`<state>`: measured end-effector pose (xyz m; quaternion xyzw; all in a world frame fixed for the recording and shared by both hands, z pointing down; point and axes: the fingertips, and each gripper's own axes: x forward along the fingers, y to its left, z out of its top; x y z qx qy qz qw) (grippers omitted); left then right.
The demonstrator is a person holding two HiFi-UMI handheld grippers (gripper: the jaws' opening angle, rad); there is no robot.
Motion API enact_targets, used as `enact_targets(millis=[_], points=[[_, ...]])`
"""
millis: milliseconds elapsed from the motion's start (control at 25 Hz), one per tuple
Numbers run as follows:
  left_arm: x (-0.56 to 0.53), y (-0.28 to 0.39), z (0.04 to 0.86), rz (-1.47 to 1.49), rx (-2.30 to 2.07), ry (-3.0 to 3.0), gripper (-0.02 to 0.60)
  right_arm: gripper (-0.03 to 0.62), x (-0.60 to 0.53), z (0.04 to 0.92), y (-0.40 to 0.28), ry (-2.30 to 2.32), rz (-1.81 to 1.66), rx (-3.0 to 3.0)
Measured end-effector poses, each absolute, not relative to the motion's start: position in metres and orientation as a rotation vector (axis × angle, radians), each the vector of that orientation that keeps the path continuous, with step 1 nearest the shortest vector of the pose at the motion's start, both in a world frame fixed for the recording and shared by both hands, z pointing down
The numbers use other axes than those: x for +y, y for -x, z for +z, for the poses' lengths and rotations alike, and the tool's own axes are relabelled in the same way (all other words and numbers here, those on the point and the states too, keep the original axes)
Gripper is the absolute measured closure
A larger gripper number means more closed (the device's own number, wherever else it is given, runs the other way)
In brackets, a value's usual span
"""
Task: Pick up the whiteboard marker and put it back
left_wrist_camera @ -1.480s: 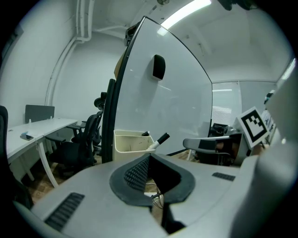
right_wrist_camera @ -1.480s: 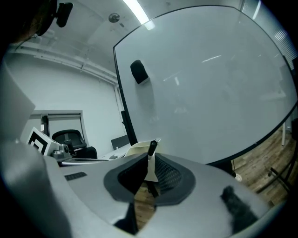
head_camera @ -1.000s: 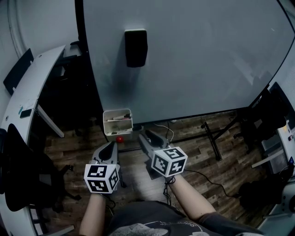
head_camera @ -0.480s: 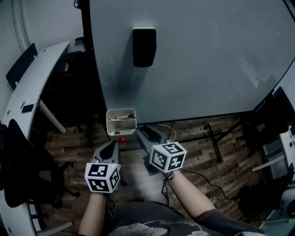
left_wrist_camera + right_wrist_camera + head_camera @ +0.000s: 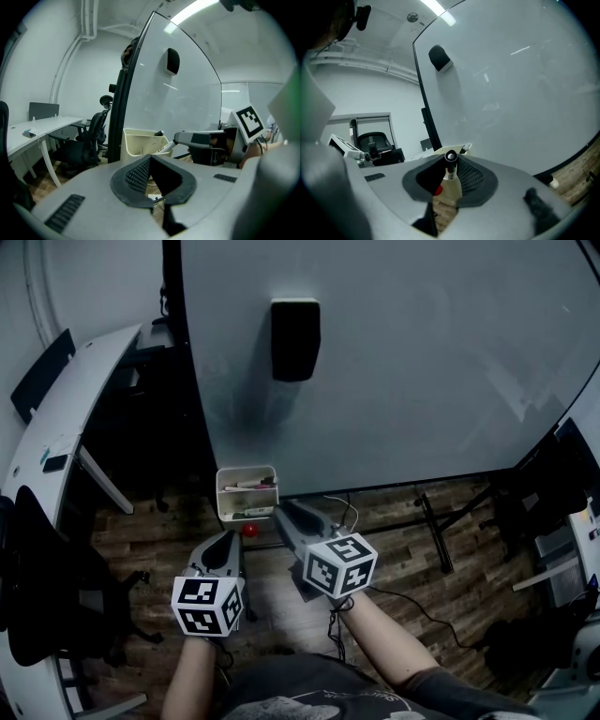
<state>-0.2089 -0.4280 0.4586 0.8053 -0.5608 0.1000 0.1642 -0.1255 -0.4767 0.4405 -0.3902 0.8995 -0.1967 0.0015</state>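
My right claw [image 5: 280, 512] has just closed and now pinches the capped end of the marker [image 5: 450, 157]. It leans in the tray [image 5: 246, 470] at 11 o'clock, not yet lifted, so I judge the pick-up begun. My left claw [image 5: 151, 159] is pressed together, empty.

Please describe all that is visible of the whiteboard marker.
The whiteboard marker is a slim stick with a white, plastic-looking barrel and a black end that faces the right gripper view's camera. It sits between the jaws of the right gripper, which have just been closing and grip it from both sides. In the left gripper view it slants down toward the cream box; whether they touch is unclear.
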Motion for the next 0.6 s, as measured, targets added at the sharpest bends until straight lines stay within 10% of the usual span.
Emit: enact_targets(millis=[600], points=[[-0.412, 0.198, 0.444, 0.268, -1.619, -2.32, 0.568, 0.513, -0.46, 0.395, 0.106, 1.212, -0.461, 2.765]])
